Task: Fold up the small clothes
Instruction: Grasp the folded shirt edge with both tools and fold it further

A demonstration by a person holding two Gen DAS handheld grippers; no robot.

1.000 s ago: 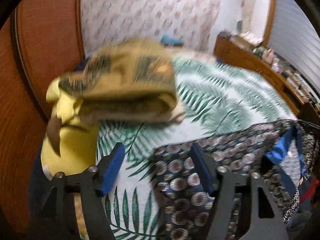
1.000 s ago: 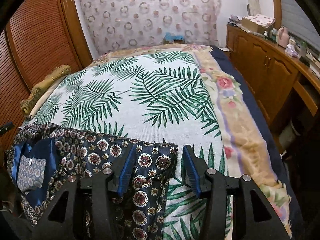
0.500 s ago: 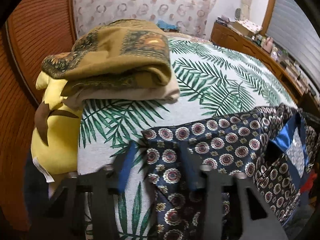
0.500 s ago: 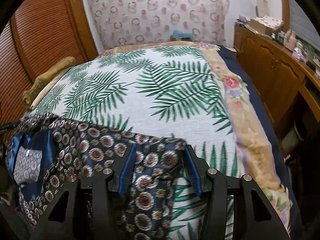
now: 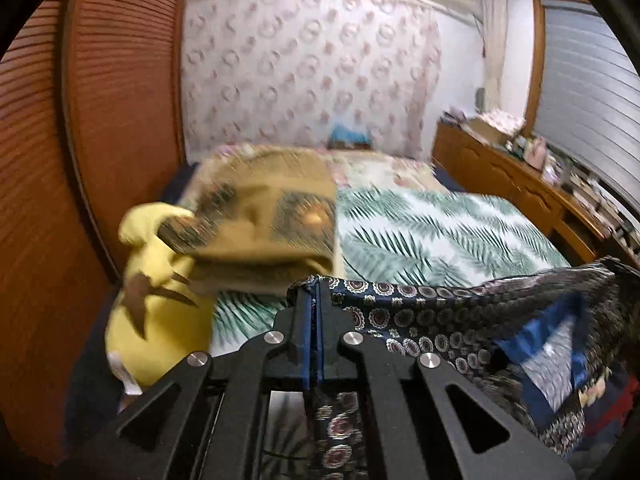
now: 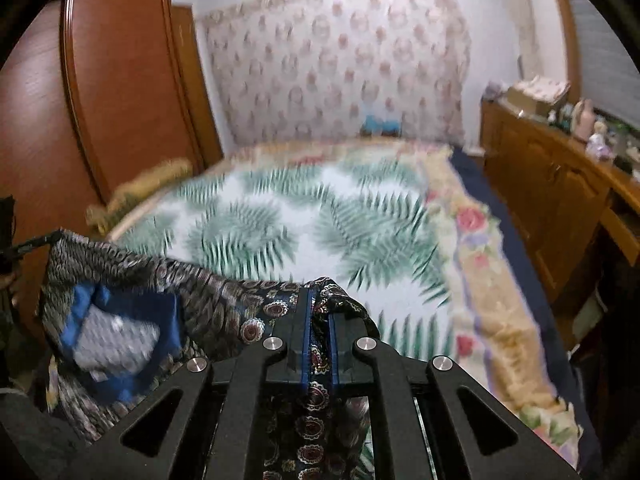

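Both grippers are clamped on the one navy medallion-print garment (image 5: 432,316): the left gripper (image 5: 313,312) has its jaws clenched on one corner, the right gripper (image 6: 319,320) pinches the other, with the cloth hanging between them over the near edge of the palm-leaf bedspread (image 6: 320,232). To do this well, I'd keep the top edge taut and level and lay it flat before folding. One folded olive cloth (image 5: 264,216) and one yellow garment (image 5: 160,312) are piled by the left.
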